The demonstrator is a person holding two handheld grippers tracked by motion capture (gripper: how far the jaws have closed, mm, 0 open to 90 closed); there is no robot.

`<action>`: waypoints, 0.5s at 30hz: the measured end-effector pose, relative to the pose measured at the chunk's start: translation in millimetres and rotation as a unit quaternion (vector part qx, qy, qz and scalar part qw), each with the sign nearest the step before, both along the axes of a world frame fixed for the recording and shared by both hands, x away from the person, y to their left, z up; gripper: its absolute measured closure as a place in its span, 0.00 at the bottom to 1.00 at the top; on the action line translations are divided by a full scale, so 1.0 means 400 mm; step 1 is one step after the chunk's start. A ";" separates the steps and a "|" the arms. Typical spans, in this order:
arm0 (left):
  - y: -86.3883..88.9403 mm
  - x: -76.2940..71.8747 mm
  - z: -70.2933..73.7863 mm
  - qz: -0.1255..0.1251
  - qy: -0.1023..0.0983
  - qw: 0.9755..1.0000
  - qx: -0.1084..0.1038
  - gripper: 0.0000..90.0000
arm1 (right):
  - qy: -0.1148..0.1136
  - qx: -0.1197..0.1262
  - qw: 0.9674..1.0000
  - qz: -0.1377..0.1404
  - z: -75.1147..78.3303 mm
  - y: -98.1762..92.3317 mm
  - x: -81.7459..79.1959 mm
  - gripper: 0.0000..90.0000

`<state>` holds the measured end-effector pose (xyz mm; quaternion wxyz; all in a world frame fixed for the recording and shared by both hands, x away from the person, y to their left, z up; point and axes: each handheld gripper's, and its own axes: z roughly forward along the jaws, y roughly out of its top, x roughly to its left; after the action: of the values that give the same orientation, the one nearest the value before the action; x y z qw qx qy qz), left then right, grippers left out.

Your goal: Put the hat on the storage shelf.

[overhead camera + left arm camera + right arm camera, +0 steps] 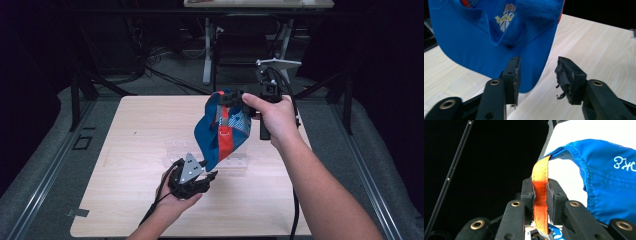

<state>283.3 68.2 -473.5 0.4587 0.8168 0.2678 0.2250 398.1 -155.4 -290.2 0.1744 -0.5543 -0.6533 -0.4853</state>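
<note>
High view, centre frame: my right tongs (231, 98) pinch the orange strap (540, 195) so the blue cap (220, 131) hangs free over the table (125, 150); my left tongs (206, 175) wait half-spread under its brim.

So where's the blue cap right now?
In the high view the blue cap hangs above the table centre, held by its orange strap in the right gripper.

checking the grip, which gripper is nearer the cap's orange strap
Right. The right gripper is shut on the orange strap; the left gripper sits open below the cap.
</note>
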 end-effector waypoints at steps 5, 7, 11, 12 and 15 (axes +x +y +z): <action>-0.013 0.011 -0.004 0.006 -0.012 1.000 0.020 0.68 | 0.004 -0.002 1.000 0.002 -0.008 -0.001 0.000 0.86; -0.009 0.015 -0.003 0.010 -0.015 1.000 0.025 0.70 | 0.005 -0.003 1.000 0.002 -0.010 0.000 0.000 0.86; 0.005 0.022 0.001 0.016 -0.015 0.999 0.025 0.77 | 0.004 -0.002 1.000 0.002 -0.012 0.002 0.002 0.86; 0.009 0.024 0.002 0.018 -0.014 0.999 0.022 0.79 | 0.005 -0.002 1.000 0.002 -0.012 0.003 0.003 0.86; 0.022 0.029 0.006 0.022 -0.006 1.000 0.018 0.86 | 0.005 -0.001 1.000 0.002 -0.012 0.005 0.004 0.86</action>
<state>295.0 77.1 -471.0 0.4404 0.8176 0.2783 0.2450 399.8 -153.5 -295.1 0.1779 -0.5558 -0.6537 -0.4818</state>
